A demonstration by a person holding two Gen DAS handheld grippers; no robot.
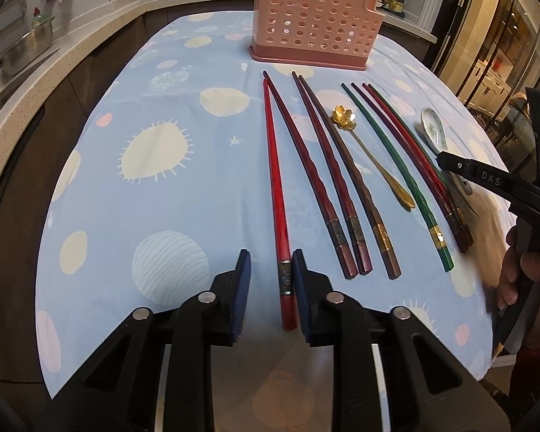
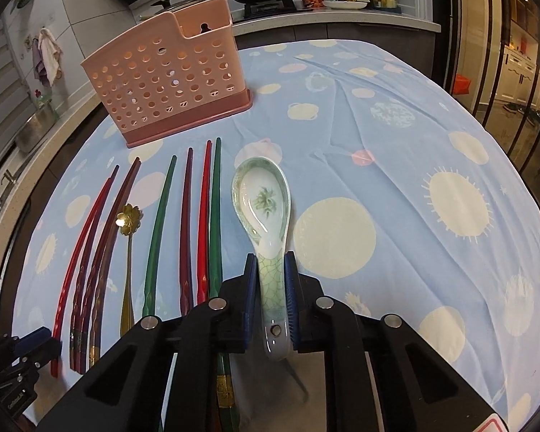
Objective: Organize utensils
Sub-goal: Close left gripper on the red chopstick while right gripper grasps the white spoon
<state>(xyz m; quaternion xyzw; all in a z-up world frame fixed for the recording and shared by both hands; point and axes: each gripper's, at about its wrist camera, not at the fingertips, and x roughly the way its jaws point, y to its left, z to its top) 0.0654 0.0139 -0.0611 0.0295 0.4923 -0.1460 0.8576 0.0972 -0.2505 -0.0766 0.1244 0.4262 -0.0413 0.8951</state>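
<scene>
Nearest of the row before the holder [image 2: 162, 82], the glazed, slippery, breakable spoon [image 2: 264, 208] lies handle-pinched in the right tool [image 2: 270, 302], while the left tool [image 1: 271, 277] stands narrow around a stiff red chopstick [image 1: 275, 194].

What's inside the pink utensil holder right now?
No utensil rises above the pink utensil holder rim or shows through its holes. One dark keyhole slot marks the back wall; the bottom is hidden by its front wall.
</scene>
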